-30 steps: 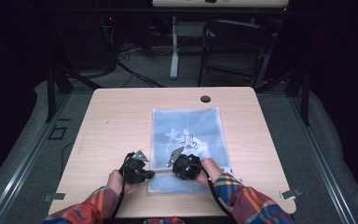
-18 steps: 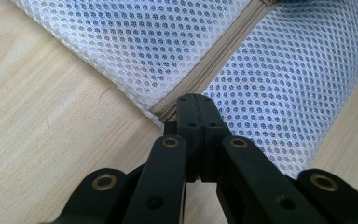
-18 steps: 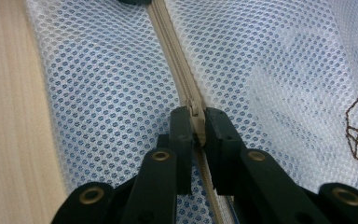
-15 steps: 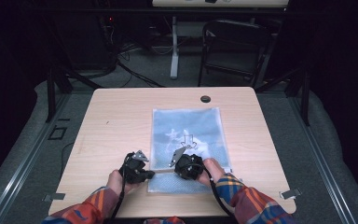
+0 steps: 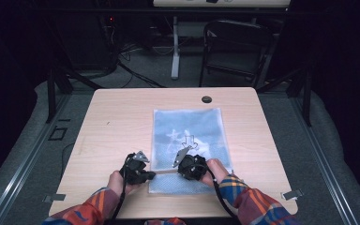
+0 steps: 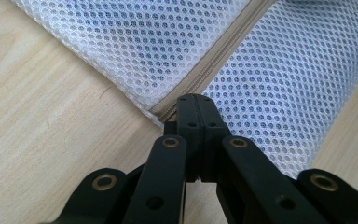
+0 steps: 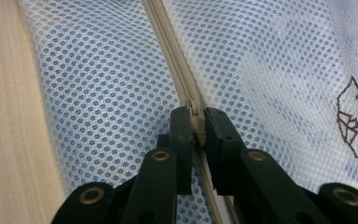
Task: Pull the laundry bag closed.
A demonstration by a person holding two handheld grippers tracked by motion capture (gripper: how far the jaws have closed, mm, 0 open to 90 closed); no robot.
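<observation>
- The desk (image 5: 122, 117) is a pale wooden top with rounded corners, and a small dark round grommet (image 5: 206, 99) sits near the middle of its far edge.
- The left gripper (image 5: 146, 174) rests near the desk's near edge, left of centre, held in the person's left hand (image 5: 117, 182), whose sleeve is plaid.
- In the left gripper view, its two black jaws are pressed together with no gap, pinching the corner of the mesh bag (image 6: 270, 79) where the beige zipper (image 6: 205, 74) ends.
- The mesh bag (image 5: 190, 140) is a white net pouch that lies flat on the desk, right of centre, its near end close to the near edge. Something blue shows through the net, and a brown line drawing (image 7: 354, 121) is printed on it.
- The right gripper (image 5: 180, 161) sits over the near part of the bag, held in the right hand (image 5: 213, 169).
- In the right gripper view, its jaws are nearly together, closed on the zipper pull (image 7: 193, 116) that runs along the zipper track (image 7: 168, 42).
</observation>
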